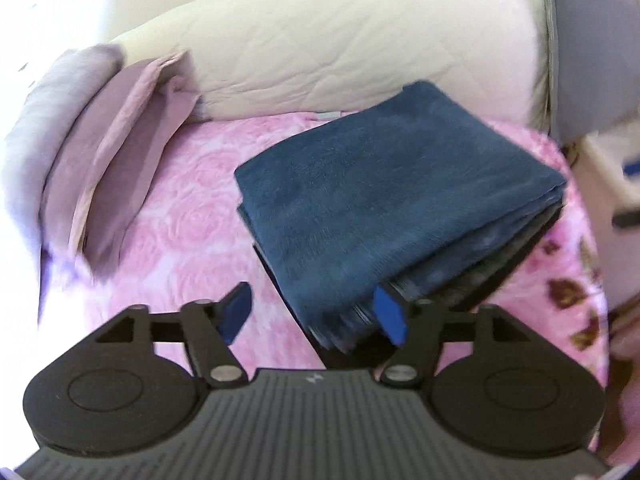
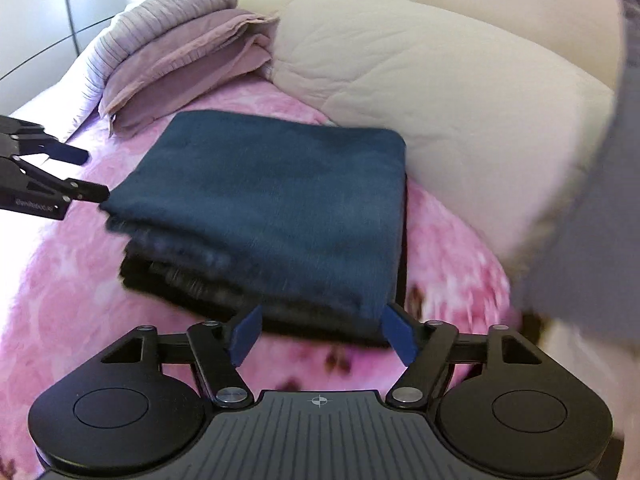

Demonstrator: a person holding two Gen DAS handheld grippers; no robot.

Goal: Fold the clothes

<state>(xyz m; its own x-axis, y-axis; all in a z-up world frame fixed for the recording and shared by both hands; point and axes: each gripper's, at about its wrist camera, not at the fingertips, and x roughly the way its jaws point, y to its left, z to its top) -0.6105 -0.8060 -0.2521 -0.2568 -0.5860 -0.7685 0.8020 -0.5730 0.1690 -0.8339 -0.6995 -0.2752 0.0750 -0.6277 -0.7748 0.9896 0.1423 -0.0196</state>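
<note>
A: Grippers status? Blue folded garment (image 2: 264, 200) is seen lying flat on pink floral bedspread (image 2: 60, 280).

B: Left gripper (image 1: 316, 314) and right gripper (image 2: 322, 332) are spread wide, nothing held. Garment's near edge is met just ahead of both (right is squarer to it).

Towel (image 1: 384, 200) layers blur together at its near corner; the count can't be told. A dark item under the towel (image 2: 402, 240) shows only as a thin edge, so its kind is unclear. Grey cloth (image 2: 592, 216) right of the towel is cut by the frame edge. Left gripper (image 2: 86, 176) left of the towel: body cut off. Small dark things (image 1: 628, 200) far right of the towel are too blurred to identify.
</note>
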